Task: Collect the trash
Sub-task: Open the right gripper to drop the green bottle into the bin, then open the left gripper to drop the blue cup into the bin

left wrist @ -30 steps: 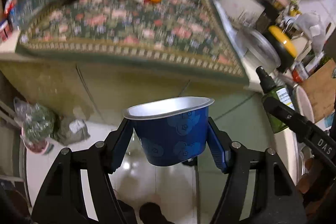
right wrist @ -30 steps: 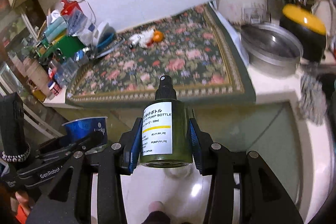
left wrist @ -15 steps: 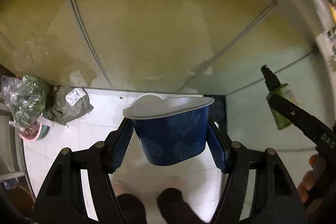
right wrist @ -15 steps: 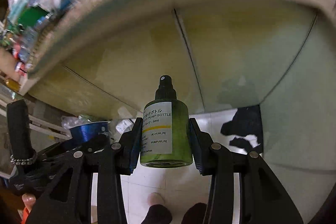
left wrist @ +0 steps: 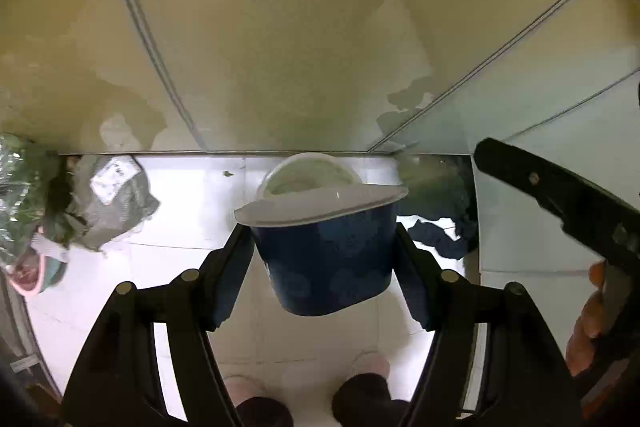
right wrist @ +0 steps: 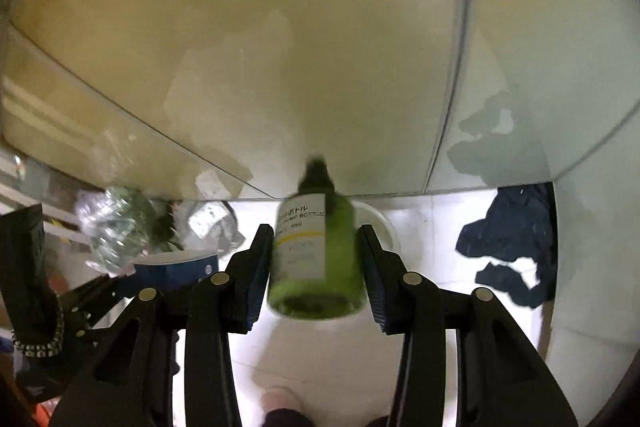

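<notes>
My left gripper (left wrist: 323, 255) is shut on a blue paper cup (left wrist: 326, 259) with a white rim, held over the white floor. A white round bin (left wrist: 310, 173) stands on the floor just beyond the cup, by the cabinet base. In the right wrist view my right gripper (right wrist: 316, 263) has its pads a little apart from a green pump bottle (right wrist: 314, 259) with a white label; the bottle is blurred and tilted between them, above the bin (right wrist: 382, 227). The blue cup also shows at the lower left of that view (right wrist: 176, 267).
Pale yellow-green cabinet doors (left wrist: 300, 27) fill the upper view. Plastic bags (left wrist: 116, 203) with greens lie on the floor at the left. A dark blue cloth (right wrist: 516, 243) lies on the floor at the right. The person's feet (left wrist: 368, 367) show below.
Both grippers have dropped from counter height down to the floor in front of the cabinet, over the white bin. The right pads have parted and the green bottle is slipping free.
</notes>
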